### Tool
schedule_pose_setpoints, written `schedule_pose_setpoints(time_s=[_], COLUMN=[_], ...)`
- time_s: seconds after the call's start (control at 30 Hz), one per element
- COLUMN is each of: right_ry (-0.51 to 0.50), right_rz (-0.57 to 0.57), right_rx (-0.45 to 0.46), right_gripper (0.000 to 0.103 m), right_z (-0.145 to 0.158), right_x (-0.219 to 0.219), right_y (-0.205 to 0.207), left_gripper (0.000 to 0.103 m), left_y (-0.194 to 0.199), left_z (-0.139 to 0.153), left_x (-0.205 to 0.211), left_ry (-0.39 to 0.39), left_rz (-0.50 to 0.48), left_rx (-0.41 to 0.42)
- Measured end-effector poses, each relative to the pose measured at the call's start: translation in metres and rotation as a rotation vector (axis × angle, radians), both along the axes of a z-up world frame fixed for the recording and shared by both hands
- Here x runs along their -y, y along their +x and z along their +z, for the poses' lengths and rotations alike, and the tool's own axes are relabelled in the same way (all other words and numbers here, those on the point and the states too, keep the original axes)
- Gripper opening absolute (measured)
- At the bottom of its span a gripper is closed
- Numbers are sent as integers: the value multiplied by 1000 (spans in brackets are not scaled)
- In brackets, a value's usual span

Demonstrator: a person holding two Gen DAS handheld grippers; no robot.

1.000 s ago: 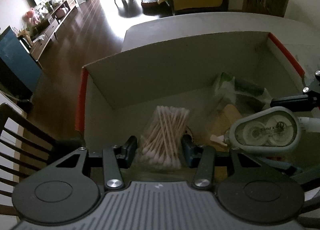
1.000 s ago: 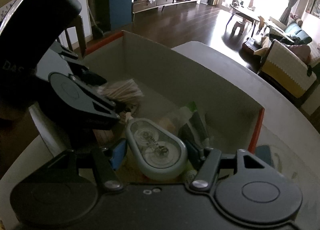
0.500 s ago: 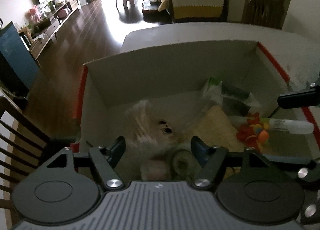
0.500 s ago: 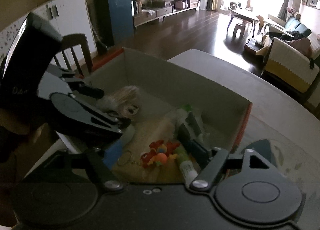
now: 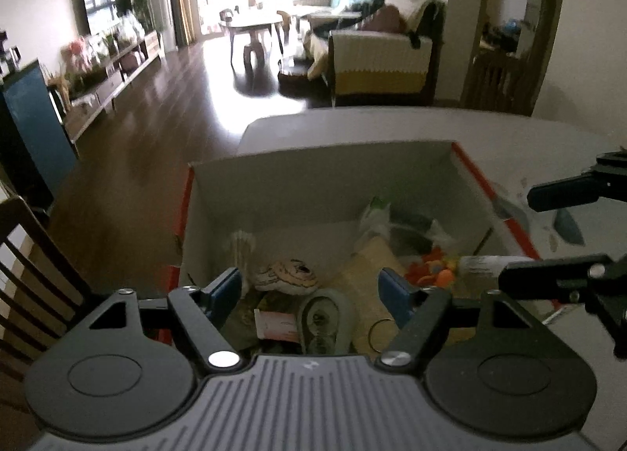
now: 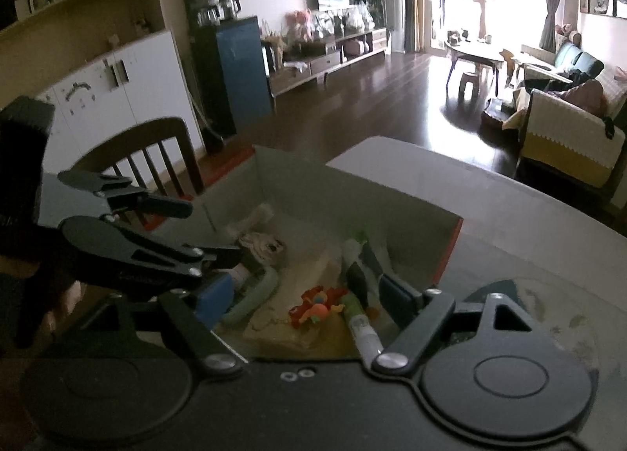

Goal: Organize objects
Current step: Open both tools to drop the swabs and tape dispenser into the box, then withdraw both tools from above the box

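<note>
**Both tongs empty above the box**

The cardboard box (image 5: pixel 313 184) sits at the table's (image 6: pixel 529 223) corner. The left gripper (image 5: pixel 309 286) and right gripper (image 6: pixel 301 294) hover spread, empty. A correction-tape dispenser (image 5: pixel 323 317) lies near the box's front wall.

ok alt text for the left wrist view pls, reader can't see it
The open left gripper hangs empty over a cardboard box on a pale table, holding a correction tape dispenser, cotton swabs, an orange toy and a white tube. The right gripper enters at right; a living room lies beyond.
</note>
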State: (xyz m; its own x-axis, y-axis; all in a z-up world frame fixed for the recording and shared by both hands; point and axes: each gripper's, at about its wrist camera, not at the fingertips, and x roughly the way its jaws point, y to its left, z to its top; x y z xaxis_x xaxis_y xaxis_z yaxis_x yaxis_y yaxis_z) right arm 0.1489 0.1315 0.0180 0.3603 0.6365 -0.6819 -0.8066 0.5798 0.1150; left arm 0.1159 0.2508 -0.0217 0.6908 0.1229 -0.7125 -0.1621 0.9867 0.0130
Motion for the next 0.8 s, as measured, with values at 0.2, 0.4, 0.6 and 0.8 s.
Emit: schedule_pose_setpoints(time_s=[0.2, 0.4, 0.6, 0.8], right_ry=[64, 115, 136, 142], right_rz=[-6, -29, -53, -57], right_rx=[17, 28, 63, 65], right_gripper=[83, 84, 85, 86], right_z=[13, 18, 18, 14], right_x=[18, 38, 48, 54], right_y=[-8, -14, -25, -31], left_gripper=[83, 103, 103, 103], left_y=[-25, -43, -55, -70], left_z=[17, 30, 37, 38], left_x=[6, 14, 24, 27], left_ry=[-64, -69, -66, -114], left_rz=[37, 83, 103, 166], left_rx=[71, 124, 162, 186])
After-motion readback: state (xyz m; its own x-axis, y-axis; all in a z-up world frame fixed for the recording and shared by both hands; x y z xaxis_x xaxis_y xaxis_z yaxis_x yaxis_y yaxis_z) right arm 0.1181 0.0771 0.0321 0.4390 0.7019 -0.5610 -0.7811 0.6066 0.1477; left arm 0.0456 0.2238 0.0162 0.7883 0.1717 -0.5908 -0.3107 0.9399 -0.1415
